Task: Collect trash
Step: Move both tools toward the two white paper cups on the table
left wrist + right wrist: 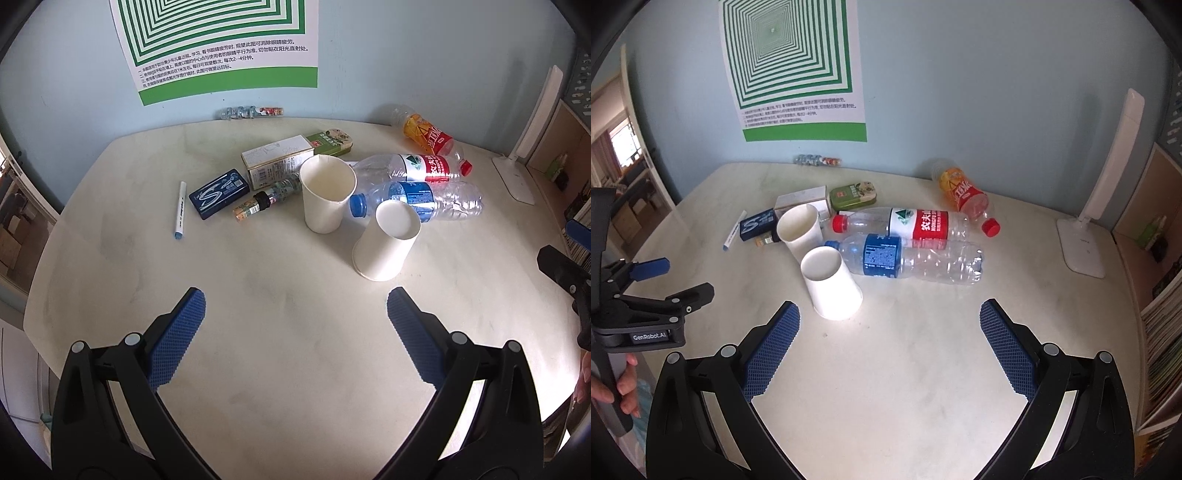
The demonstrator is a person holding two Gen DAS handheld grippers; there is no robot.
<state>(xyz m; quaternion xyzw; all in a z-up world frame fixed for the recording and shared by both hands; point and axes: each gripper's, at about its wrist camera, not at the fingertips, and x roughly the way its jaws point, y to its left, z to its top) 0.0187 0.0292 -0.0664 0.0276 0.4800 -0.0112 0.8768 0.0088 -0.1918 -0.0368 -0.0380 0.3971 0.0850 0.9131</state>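
On the pale round table [288, 350] stand two white paper cups: one upright [327, 192] [799, 230], one upside down [386, 245] [831, 286]. Behind them lie empty plastic bottles: a blue-label one [417, 201] [905, 258], a red-label one [417, 168] [905, 223] and an orange one [424, 133] [962, 194]. My left gripper [295, 306] is open, empty, short of the upturned cup. My right gripper [890, 317] is open too, just right of that cup; the left gripper's body [646, 306] shows at its left.
A white carton [277, 158], green tin [334, 142], dark blue case [219, 194], marker [180, 208] and small vial [258, 203] lie left of the cups. A white desk lamp [1097, 206] and shelves [1161, 332] stand at the right. A poster [794, 74] hangs on the wall.
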